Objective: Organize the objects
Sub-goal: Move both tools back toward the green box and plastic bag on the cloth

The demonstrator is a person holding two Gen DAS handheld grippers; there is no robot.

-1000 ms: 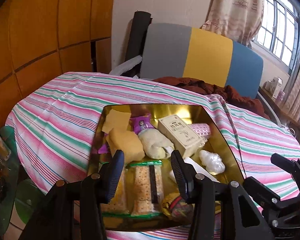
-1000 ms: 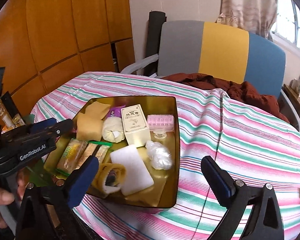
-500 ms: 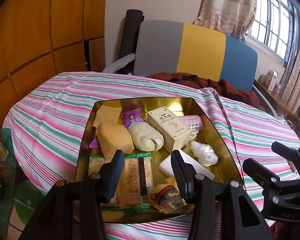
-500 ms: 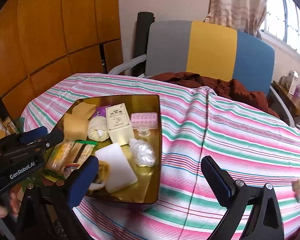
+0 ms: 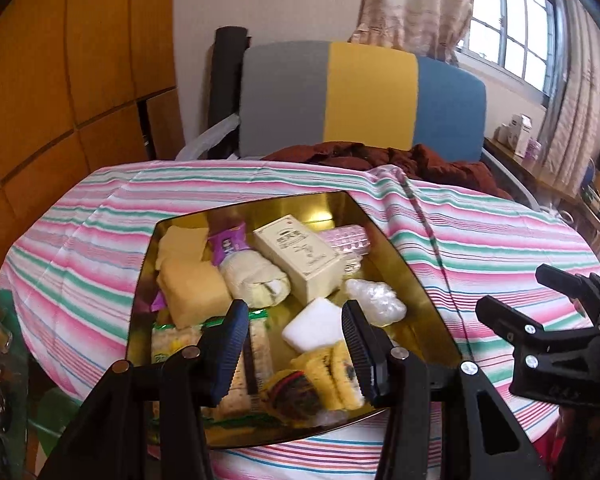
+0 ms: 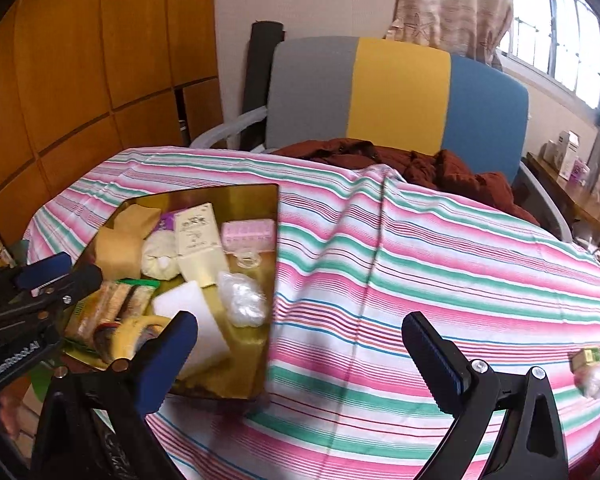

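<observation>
Right claw (image 6: 300,354) open over tablecloth (image 6: 440,264)

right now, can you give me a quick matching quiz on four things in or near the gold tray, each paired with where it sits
Things:
1. cream box
2. pink case
3. white block
4. small green packet

Places:
A. alone on the striped cloth, outside the gold tray
B. near end of the tray, by the right gripper
C. far corner of the tray, beside the cloth
D. middle of the tray, lying flat

Pairs: 1-D, 2-C, 3-B, 4-A
</observation>
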